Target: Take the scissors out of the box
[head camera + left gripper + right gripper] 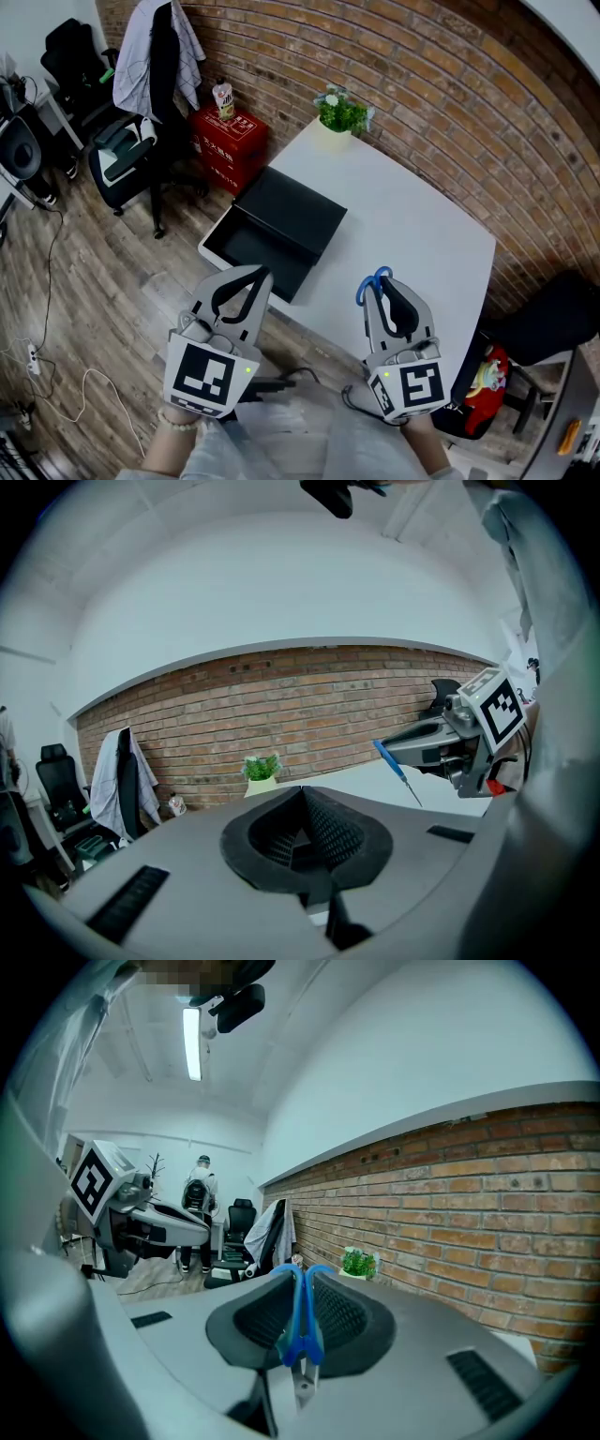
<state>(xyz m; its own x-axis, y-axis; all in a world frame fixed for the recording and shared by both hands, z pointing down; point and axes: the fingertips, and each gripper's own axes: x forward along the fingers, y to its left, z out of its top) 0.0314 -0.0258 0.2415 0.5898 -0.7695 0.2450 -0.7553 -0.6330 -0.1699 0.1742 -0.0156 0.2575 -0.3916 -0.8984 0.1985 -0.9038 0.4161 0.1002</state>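
Two grippers show in the head view over a white table [412,220]: the left gripper [253,275] hangs by the open black box [214,236], whose dark inside shows only its bottom. The right gripper [384,283] is well clear of that box and has the blue scissors [372,285] with it above the table. In the left gripper view the jaws are pressed together on nothing, while in the right gripper view the jaws are clamped on the scissors' blue handles, with a plant [357,1262] by the brick wall [487,1194] beyond.
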